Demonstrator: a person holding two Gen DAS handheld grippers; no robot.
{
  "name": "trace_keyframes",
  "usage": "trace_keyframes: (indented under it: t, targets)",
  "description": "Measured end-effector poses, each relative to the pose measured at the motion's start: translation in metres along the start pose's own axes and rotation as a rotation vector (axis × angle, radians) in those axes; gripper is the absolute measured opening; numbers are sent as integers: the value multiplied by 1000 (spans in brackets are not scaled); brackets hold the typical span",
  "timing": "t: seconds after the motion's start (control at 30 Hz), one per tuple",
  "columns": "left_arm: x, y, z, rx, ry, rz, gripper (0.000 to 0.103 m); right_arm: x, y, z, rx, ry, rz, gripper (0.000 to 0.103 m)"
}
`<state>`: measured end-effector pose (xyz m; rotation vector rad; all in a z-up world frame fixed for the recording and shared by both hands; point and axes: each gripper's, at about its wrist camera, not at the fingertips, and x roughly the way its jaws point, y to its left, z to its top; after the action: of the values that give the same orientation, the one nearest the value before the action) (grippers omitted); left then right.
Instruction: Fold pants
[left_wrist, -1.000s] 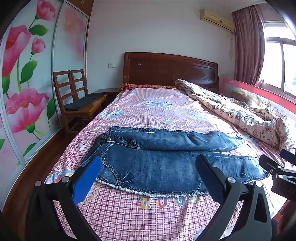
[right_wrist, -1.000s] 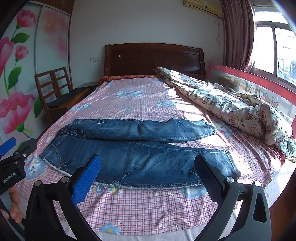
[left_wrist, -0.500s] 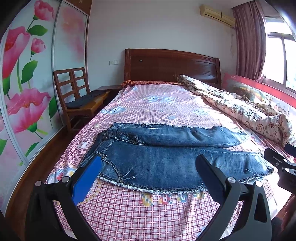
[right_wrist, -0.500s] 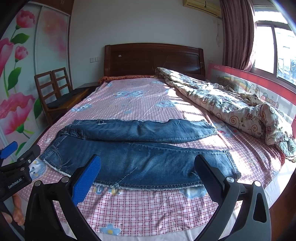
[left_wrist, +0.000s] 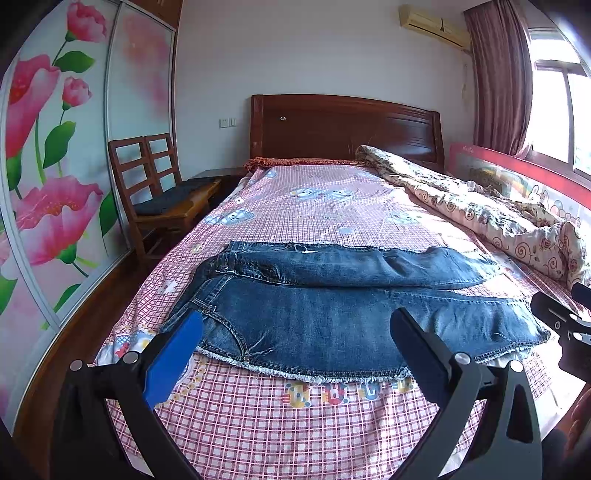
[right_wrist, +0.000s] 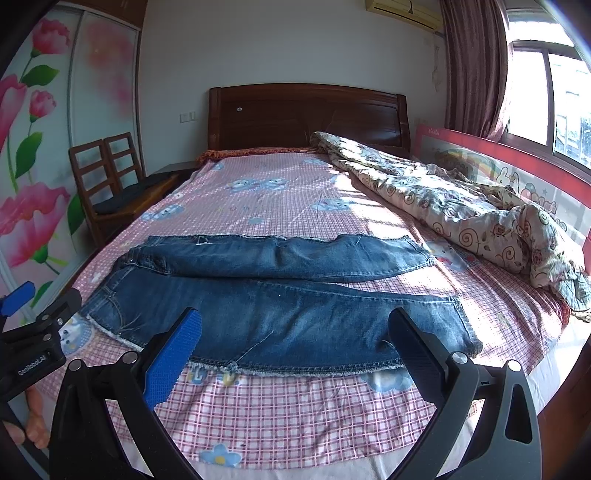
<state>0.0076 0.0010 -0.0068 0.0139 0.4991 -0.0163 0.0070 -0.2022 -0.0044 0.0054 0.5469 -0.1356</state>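
Note:
Dark blue jeans (left_wrist: 332, 306) lie flat across the foot of the bed, waist to the left, both legs stretched to the right; the right wrist view shows the same jeans (right_wrist: 280, 295). My left gripper (left_wrist: 295, 332) hovers open above the near edge of the jeans, nothing between its fingers. The right gripper (right_wrist: 293, 332) is likewise open and empty over the near leg. Each gripper appears at the edge of the other's view.
The bed carries a pink checked sheet (left_wrist: 314, 417) and a rumpled floral quilt (right_wrist: 461, 206) along its right side. Wooden chairs (left_wrist: 159, 184) stand left of the bed by a flowered wardrobe. A dark headboard (right_wrist: 306, 114) is at the far end.
Both grippers have drawn back and risen slightly from the jeans, more so the left. The jeans have not moved.

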Motion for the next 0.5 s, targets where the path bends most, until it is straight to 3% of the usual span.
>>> trace_keyframes:
  t: [0.5]
  targets:
    - [0,-1,-4,6,5,4,101,1,1,-3,8,5,2,100]
